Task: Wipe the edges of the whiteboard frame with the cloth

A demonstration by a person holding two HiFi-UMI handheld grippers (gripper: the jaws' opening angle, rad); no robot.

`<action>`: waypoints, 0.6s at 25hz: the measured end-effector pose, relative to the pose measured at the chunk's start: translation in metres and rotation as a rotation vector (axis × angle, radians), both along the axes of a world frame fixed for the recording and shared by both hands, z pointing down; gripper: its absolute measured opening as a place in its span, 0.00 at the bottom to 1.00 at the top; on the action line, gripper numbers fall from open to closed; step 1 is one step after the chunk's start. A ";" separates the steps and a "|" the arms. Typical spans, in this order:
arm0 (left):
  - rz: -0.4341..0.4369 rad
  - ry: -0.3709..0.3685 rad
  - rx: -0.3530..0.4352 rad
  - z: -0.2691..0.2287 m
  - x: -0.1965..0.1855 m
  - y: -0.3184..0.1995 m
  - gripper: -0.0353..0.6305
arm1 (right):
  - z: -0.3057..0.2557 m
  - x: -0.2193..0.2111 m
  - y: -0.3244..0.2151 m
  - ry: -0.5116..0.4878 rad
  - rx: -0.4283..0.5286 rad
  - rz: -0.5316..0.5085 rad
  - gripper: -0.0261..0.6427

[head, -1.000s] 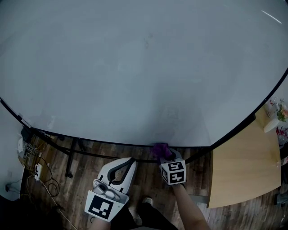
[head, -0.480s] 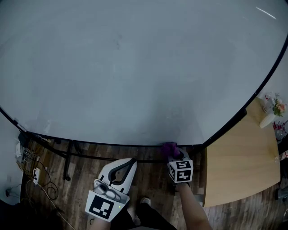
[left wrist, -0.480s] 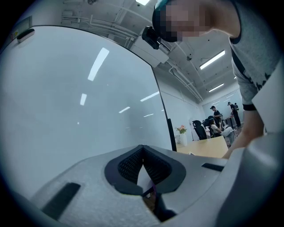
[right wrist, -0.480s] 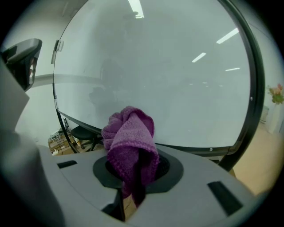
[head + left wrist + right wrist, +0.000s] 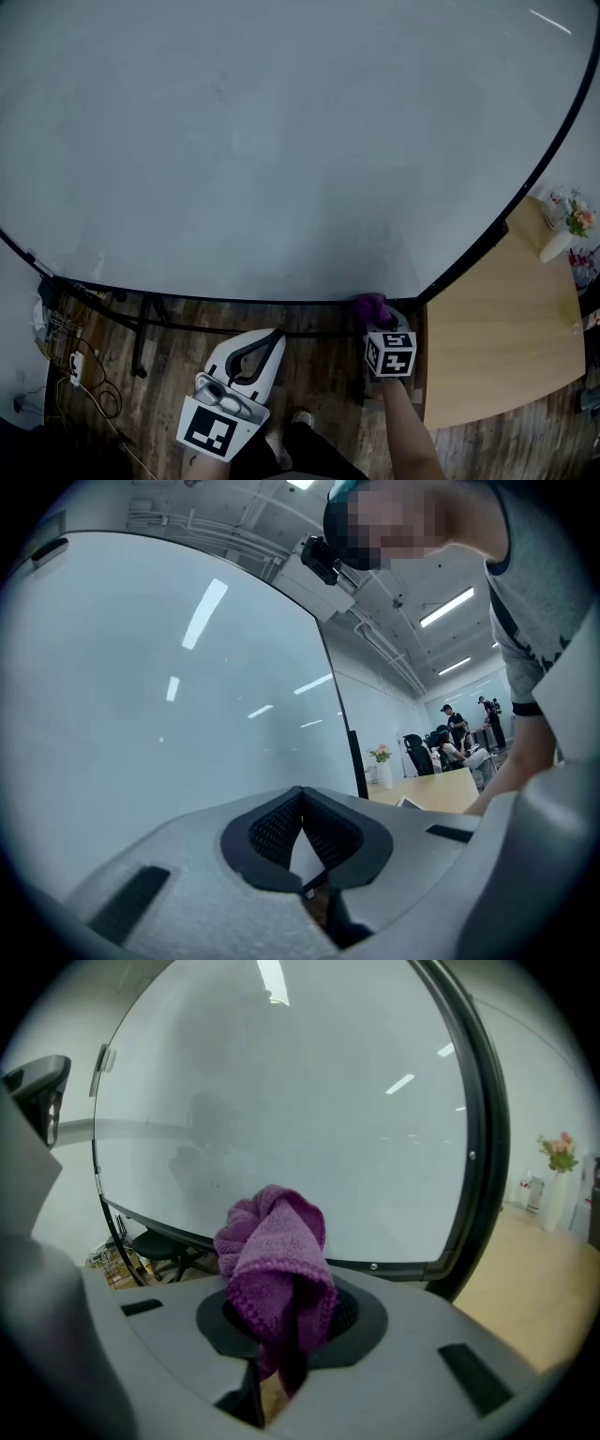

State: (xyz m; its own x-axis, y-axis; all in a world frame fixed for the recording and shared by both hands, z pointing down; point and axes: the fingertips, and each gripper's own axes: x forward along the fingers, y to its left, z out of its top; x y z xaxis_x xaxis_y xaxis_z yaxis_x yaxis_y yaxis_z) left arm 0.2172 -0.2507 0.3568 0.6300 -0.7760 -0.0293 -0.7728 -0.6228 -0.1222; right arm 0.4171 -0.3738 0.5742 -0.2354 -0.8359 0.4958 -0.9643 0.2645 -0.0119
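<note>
A large whiteboard (image 5: 281,141) fills the head view, and its black frame (image 5: 234,302) runs along the bottom and up the right side. My right gripper (image 5: 377,317) is shut on a purple knitted cloth (image 5: 371,306). The cloth is pressed to the bottom frame edge, just left of the lower right corner. In the right gripper view the cloth (image 5: 277,1260) bunches out of the right gripper (image 5: 284,1312), with the frame corner (image 5: 450,1274) close behind it. My left gripper (image 5: 274,334) hangs low below the board, and in the left gripper view that gripper (image 5: 302,803) is shut on nothing.
A light wooden table (image 5: 497,347) stands against the board's right edge, with a flower vase (image 5: 560,239) at its far end. The board's black stand legs (image 5: 141,328) and a tangle of cables (image 5: 80,366) lie on the wood floor at left. People (image 5: 455,742) sit far off.
My right gripper has slid the cloth to the right along the bottom frame edge, toward the lower right corner. The left gripper has stayed where it was.
</note>
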 end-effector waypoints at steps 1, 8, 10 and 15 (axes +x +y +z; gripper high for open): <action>0.000 -0.004 0.001 0.000 0.001 0.000 0.08 | 0.000 0.004 0.000 -0.002 0.000 0.009 0.15; 0.001 -0.011 -0.003 0.002 0.008 -0.003 0.08 | 0.001 0.033 -0.002 0.001 0.002 0.061 0.15; 0.004 -0.020 0.001 0.003 0.010 -0.004 0.08 | 0.001 0.042 -0.002 -0.001 0.003 0.082 0.15; 0.012 -0.027 -0.008 0.005 0.016 -0.007 0.08 | 0.001 0.062 -0.002 -0.002 0.002 0.120 0.15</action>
State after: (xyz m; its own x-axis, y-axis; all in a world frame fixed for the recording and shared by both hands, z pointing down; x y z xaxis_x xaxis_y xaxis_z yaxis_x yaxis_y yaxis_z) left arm 0.2331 -0.2572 0.3619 0.6396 -0.7687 -0.0060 -0.7619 -0.6329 -0.1375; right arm 0.4793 -0.3759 0.5749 -0.1349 -0.8589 0.4940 -0.9890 0.1474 -0.0138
